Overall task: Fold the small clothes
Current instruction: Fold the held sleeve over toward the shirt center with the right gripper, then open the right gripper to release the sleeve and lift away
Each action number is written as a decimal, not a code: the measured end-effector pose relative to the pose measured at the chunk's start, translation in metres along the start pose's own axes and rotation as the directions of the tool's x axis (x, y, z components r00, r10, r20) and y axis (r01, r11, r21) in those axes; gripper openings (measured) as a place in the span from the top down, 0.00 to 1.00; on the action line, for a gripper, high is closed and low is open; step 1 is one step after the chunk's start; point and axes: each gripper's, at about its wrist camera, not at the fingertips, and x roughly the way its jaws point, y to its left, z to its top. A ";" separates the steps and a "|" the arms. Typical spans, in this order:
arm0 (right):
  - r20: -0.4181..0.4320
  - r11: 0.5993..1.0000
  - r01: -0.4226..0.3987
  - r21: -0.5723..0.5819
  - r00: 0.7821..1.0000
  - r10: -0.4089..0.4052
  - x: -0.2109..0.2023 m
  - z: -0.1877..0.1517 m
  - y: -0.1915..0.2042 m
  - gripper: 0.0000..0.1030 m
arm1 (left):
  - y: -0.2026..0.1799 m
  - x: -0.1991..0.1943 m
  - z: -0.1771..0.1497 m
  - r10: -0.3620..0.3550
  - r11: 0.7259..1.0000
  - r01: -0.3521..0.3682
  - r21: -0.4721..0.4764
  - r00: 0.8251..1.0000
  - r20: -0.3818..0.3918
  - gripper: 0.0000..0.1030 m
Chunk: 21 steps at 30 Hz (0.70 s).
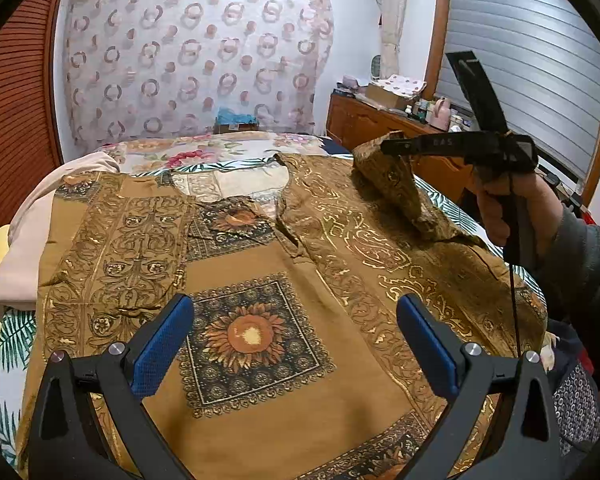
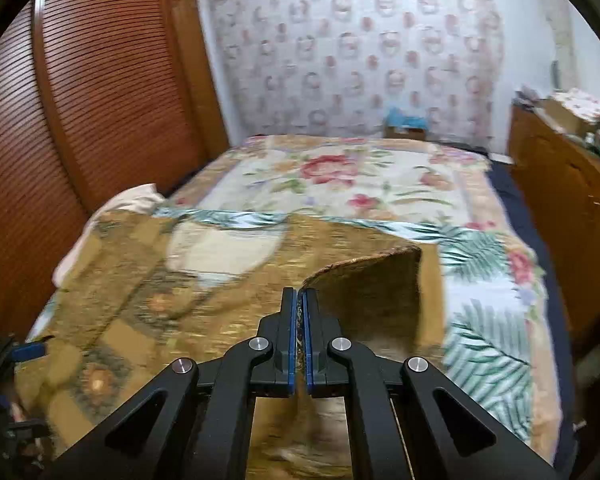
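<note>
A brown and gold patterned top (image 1: 260, 280) with sunflower squares lies spread flat on the bed, neckline towards the far side. Its left sleeve is folded in over the chest. My left gripper (image 1: 296, 332) is open and empty, hovering above the sunflower square in the middle of the top. My right gripper (image 2: 299, 320) is shut on the right sleeve (image 1: 392, 184) and holds it lifted above the top; in the right wrist view the sleeve cloth (image 2: 372, 296) arches up beside the fingers. The right gripper also shows in the left wrist view (image 1: 384, 146).
The bed carries a floral cover (image 2: 340, 176) and a leaf-print sheet (image 2: 488, 320). Pink and yellow clothes (image 1: 24, 248) lie at the bed's left edge. A louvred wooden wardrobe (image 2: 80, 100) stands left, a wooden dresser (image 1: 380, 120) with clutter stands right.
</note>
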 end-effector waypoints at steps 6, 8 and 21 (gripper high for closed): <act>-0.056 0.997 -0.019 -0.075 0.998 0.015 0.020 0.004 0.016 0.64 | 0.012 0.005 0.002 0.012 1.000 -0.012 -0.015 1.000 -0.002 0.01; -0.059 0.997 -0.039 -0.073 0.998 0.034 0.021 0.004 0.017 0.56 | 0.018 0.008 0.004 0.016 1.000 -0.016 -0.027 1.000 -0.003 0.01; -0.028 0.993 0.054 -0.104 0.998 -0.057 -0.004 0.005 -0.022 0.56 | 0.055 0.017 0.035 0.072 0.997 -0.072 -0.023 0.997 0.017 0.01</act>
